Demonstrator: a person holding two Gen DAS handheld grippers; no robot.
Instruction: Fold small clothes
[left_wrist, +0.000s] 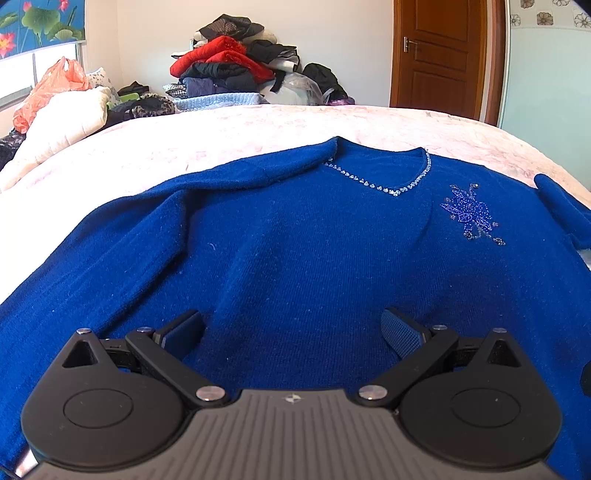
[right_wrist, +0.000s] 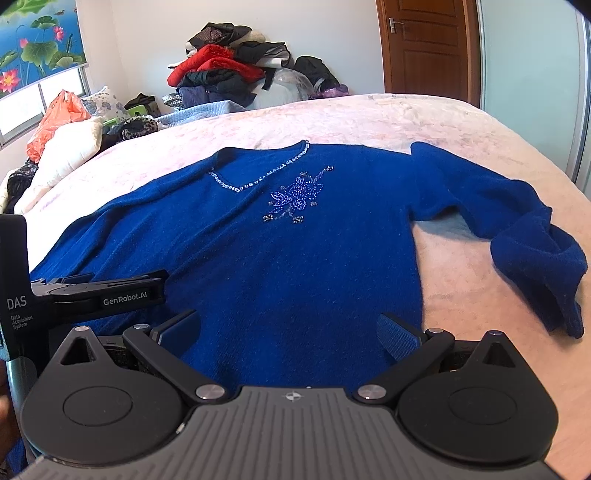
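Both grippers gape; sweater neckline points away.

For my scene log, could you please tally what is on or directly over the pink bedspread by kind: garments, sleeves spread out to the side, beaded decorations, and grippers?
Garments: 1, the blue sweater
Sleeves spread to the side: 1, the sleeve
Beaded decorations: 2, the beaded neckline and the beaded flower
Grippers: 2, the left gripper and the right gripper
Total: 6
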